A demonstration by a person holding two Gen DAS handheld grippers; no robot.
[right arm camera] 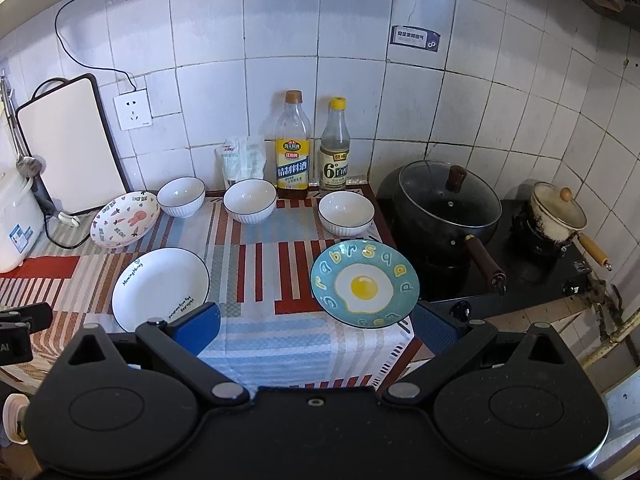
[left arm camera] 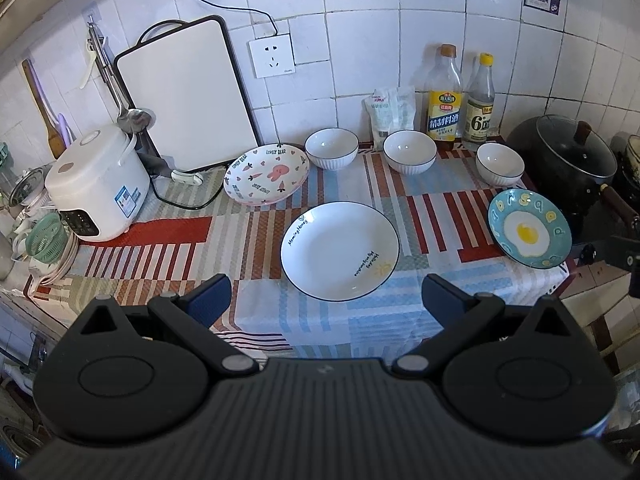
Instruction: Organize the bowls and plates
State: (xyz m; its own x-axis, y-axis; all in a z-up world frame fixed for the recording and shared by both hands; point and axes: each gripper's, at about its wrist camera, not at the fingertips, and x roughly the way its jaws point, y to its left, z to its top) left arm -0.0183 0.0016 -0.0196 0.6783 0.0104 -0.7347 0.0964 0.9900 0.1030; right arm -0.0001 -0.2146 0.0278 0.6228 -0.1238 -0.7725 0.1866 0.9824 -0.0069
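Note:
A white plate [left arm camera: 340, 251] [right arm camera: 160, 289] lies mid-counter on the striped cloth. A pink rabbit plate [left arm camera: 266, 174] [right arm camera: 125, 219] lies behind it at the left. A blue fried-egg plate [left arm camera: 529, 233] [right arm camera: 365, 283] lies at the right by the cloth's edge. Three white bowls stand along the back: left [left arm camera: 331, 148] [right arm camera: 181, 196], middle [left arm camera: 410, 156] [right arm camera: 249, 201], right [left arm camera: 500, 164] [right arm camera: 346, 214]. My left gripper [left arm camera: 326, 300] is open and empty, just in front of the white plate. My right gripper [right arm camera: 316, 330] is open and empty, in front of the blue plate.
A rice cooker [left arm camera: 96, 188] and cutting board [left arm camera: 186, 96] stand at the left. Two bottles [right arm camera: 293, 148] [right arm camera: 334, 152] and a bag [right arm camera: 242, 160] line the tiled wall. A black wok [right arm camera: 448, 204] and a small pot [right arm camera: 558, 214] sit on the stove at the right.

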